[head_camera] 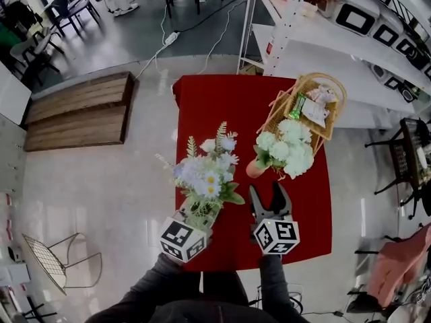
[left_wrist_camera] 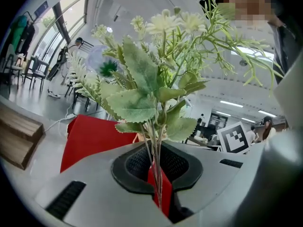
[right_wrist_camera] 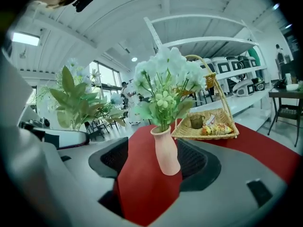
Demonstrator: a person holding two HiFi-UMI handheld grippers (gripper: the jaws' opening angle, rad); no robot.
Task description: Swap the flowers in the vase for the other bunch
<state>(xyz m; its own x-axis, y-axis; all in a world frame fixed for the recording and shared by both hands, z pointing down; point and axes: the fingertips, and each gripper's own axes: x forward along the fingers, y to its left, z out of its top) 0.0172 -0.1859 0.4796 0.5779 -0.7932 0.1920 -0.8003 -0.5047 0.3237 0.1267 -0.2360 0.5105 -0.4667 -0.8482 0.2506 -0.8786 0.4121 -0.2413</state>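
Near the red counter's (head_camera: 222,106) front edge, the left tongs (left_wrist_camera: 158,174) clench the mixed bunch's (head_camera: 205,173) stems, ready in reserve, while the released right tongs (head_camera: 268,195) face the pink vase (right_wrist_camera: 166,151), whose white flowers (head_camera: 288,150) likely come out first.

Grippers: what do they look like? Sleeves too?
Left gripper and right gripper: grey bodies, black ribbed pads inside the tongs, which look dark from above. Each carries a white cube with black square markers. Sleeves dark grey. No cables visible.

L gripper (left_wrist_camera: 158,183) clamped on flower bunch (left_wrist_camera: 156,79) stems, red table (left_wrist_camera: 92,138) beyond.
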